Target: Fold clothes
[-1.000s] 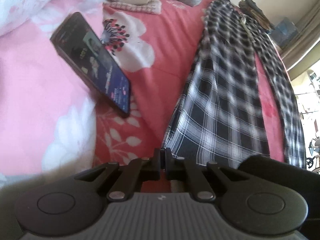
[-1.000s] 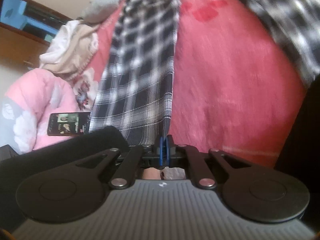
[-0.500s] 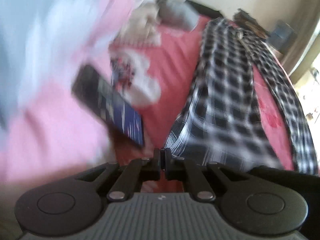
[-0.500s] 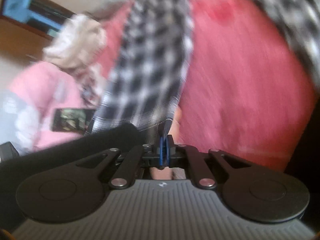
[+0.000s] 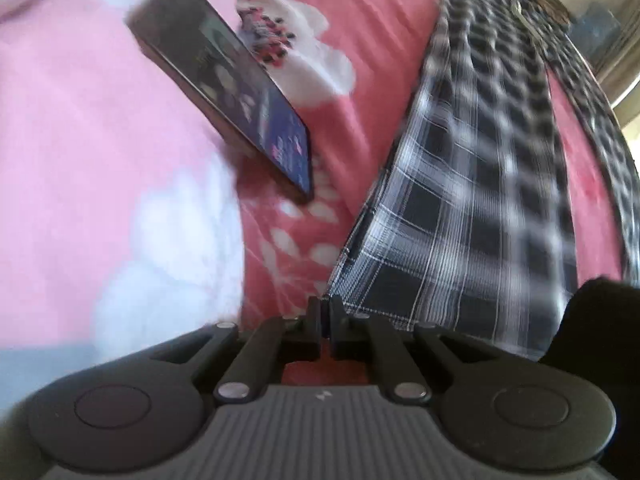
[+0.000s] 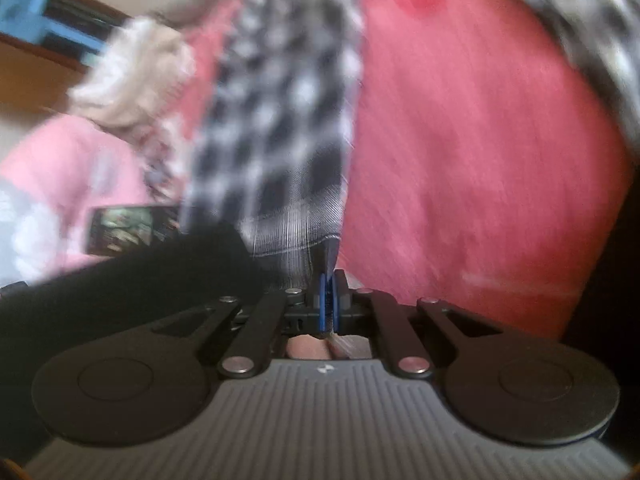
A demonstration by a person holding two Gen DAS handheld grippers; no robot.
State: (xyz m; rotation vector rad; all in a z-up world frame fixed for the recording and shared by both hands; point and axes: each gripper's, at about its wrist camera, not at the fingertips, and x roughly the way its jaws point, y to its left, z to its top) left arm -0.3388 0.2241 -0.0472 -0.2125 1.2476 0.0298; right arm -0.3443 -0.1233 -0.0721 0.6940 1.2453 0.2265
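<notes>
Garment: you have the long black-and-white checked cloth garment [image 5: 480, 184] stretched out on the red floral bedsheet [image 5: 360, 92], running from your fingers away toward twelve o'clock; a second checked strip [image 5: 600, 120] lies beside it at about two o'clock.
Left tool: your left gripper [image 5: 325, 312] is pressed together on the near left corner of the checked cloth, fabric edge right at the pads.
Right tool: your right gripper [image 6: 329, 292] is pinching the near right corner, a fold of cloth visibly caught between the blue pads [image 6: 322, 300].
Step in hand: looks like you hold the near hem by both corners, ready to make the lengthwise fold; the far end lies flat.
Next move: lift both corners together and carry them toward twelve o'clock, level and evenly spaced, so the hem lands square on the far end.
Watch: the dark rectangular phone with a lit screen [image 5: 224, 80] lies at ten o'clock, near the cloth's left edge but apart from it; keep the fabric from sweeping it.
Clutter: a beige crumpled cloth pile [image 6: 132, 76] sits at eleven o'clock, well clear.
Focus: both views are blurred, so finer detail is unreadable.
</notes>
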